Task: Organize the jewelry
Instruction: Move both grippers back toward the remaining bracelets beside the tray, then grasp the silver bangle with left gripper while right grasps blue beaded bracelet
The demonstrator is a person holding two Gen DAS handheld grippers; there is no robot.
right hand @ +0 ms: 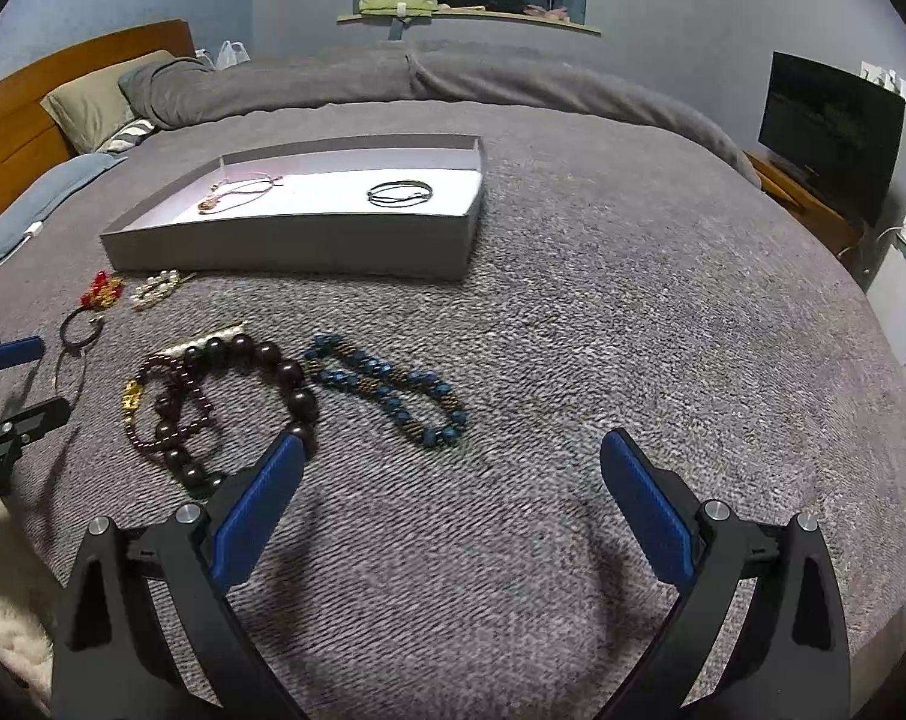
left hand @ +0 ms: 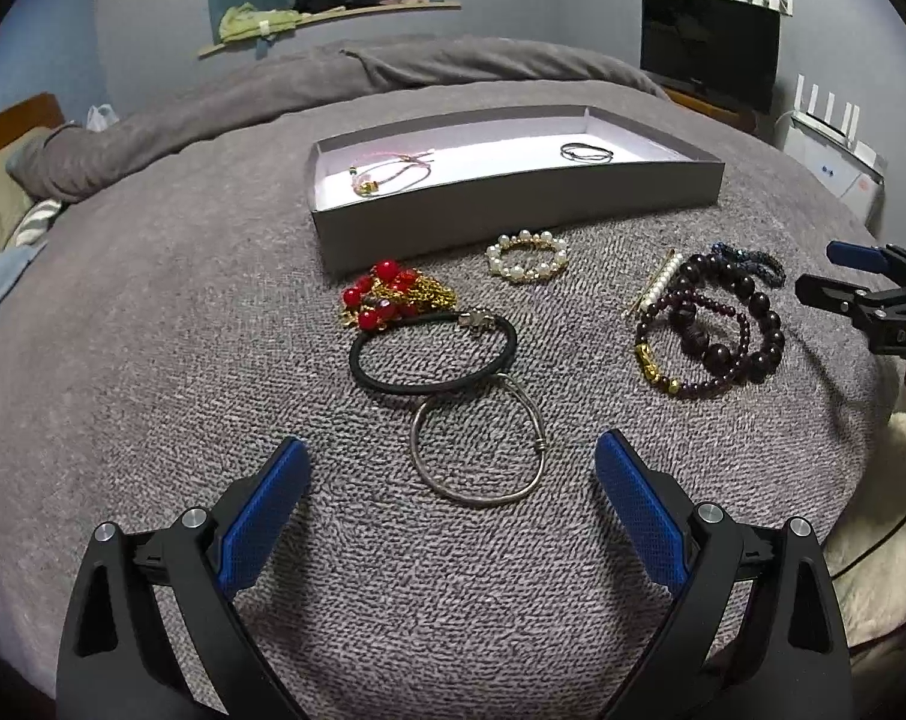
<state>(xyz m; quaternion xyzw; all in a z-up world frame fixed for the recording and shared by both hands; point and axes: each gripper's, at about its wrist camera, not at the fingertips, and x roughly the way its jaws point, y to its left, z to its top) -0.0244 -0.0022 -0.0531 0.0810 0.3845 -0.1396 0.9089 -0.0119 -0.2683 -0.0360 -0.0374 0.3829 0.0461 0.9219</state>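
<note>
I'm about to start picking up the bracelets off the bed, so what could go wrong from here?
The silver bangle overlaps the black cord bracelet, so the open left tool might drag both. The dark bead bracelets lie piled together and could lift tangled. Thin pieces may also sink into the soft grey blanket, making pinches slip.

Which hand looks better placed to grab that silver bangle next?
Left, probably. The left gripper is open with the silver bangle lying right between its fingers. The right gripper is open over bare blanket near the blue beaded bracelet.
</note>
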